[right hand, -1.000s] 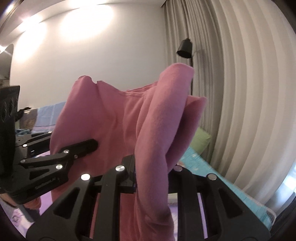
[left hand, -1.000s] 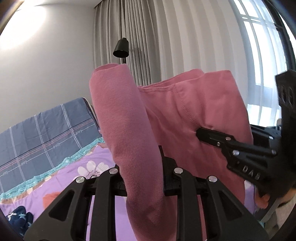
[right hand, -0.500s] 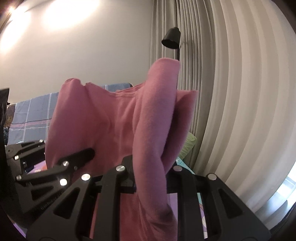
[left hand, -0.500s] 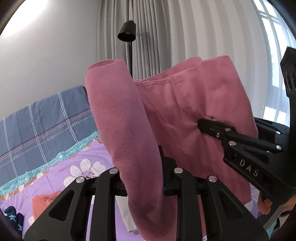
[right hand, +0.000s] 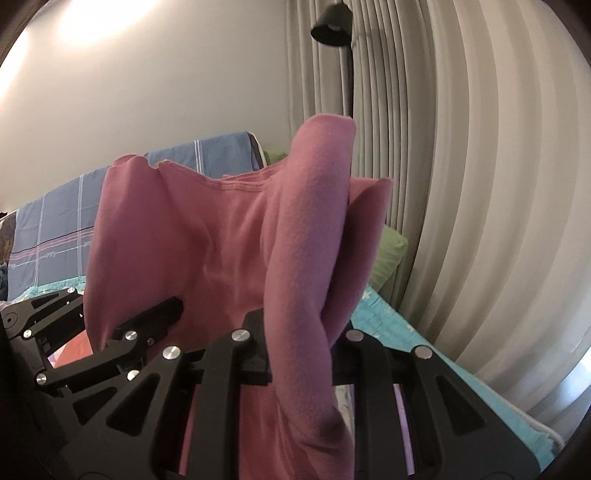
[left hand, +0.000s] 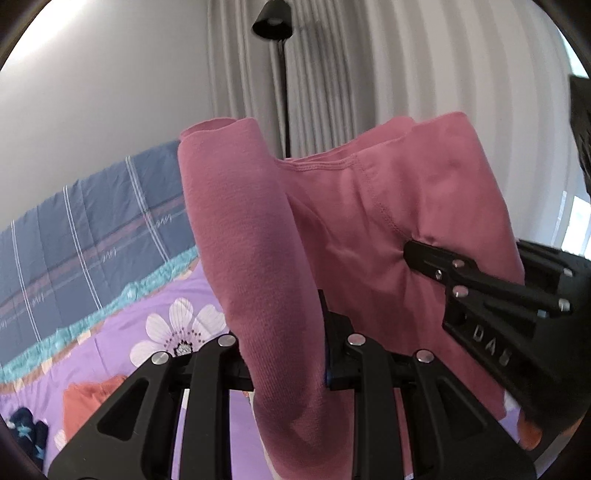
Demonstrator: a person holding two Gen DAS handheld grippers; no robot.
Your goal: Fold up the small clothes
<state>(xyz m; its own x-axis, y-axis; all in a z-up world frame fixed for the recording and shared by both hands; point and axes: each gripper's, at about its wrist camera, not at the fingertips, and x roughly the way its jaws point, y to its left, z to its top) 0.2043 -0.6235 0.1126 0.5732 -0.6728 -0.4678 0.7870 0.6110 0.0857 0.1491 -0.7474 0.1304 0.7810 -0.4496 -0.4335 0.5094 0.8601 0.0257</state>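
Pink garment [left hand: 369, 229] held up off the bed [left hand: 110, 332], stretched between both grippers. Stitched hem runs along its top edge; fabric smooth, a few pull creases radiating from each pinch point.

Left gripper [left hand: 284, 354]: jaws closed on a bunched fold of the garment, which rises between them as a thick roll and hangs down below. In the right wrist view the same gripper [right hand: 173, 310] enters from the left, tip pressed into the cloth.

Right gripper [right hand: 299, 343]: jaws clamped on the garment's other side, a rolled fold standing up between them. In the left wrist view it [left hand: 413, 251] comes in from the right, nipping the cloth, creases around the tip.

Beyond: bed with purple flowered sheet, blue checked quilt [left hand: 74, 229] at the far side, green pillow [right hand: 388, 254] far right. Orange cloth [left hand: 92, 398] lies on the sheet, near left. Black lamp [right hand: 332, 26] stands against grey curtains [right hand: 461, 166].
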